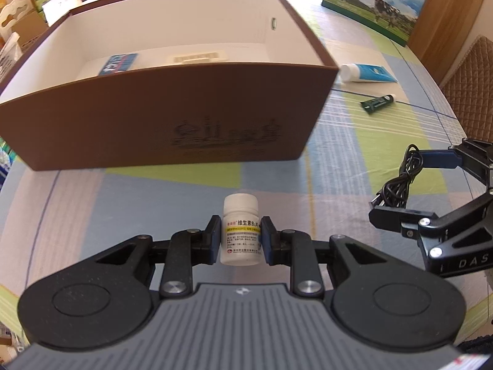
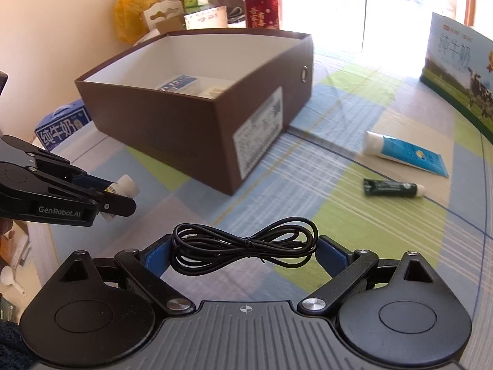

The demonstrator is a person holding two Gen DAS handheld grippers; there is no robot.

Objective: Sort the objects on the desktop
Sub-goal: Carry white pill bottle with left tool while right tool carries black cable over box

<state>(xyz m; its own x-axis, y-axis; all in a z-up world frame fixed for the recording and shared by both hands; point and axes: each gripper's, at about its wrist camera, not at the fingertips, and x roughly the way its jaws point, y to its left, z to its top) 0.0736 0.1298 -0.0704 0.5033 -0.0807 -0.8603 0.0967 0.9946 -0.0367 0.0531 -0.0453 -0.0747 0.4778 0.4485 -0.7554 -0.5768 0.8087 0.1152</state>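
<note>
Both grippers loaded in front of the brown box (image 1: 160,114)

Left gripper (image 1: 241,236) pinches a white pill bottle (image 1: 240,229) at frame centre; right gripper (image 2: 245,248) clamps a coiled black cable (image 2: 245,246), lower centre. 2 tubes (image 2: 403,152) lie right.

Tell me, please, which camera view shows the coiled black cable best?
The right wrist view: the cable fills the foreground, both loops and its tie visible in the right gripper. The left wrist view shows it only small, side-on at the right edge.

Milk carton (image 1: 374,3) upright at far edge of checked tablecloth (image 1: 354,154), chair (image 1: 471,77) beside.
</note>
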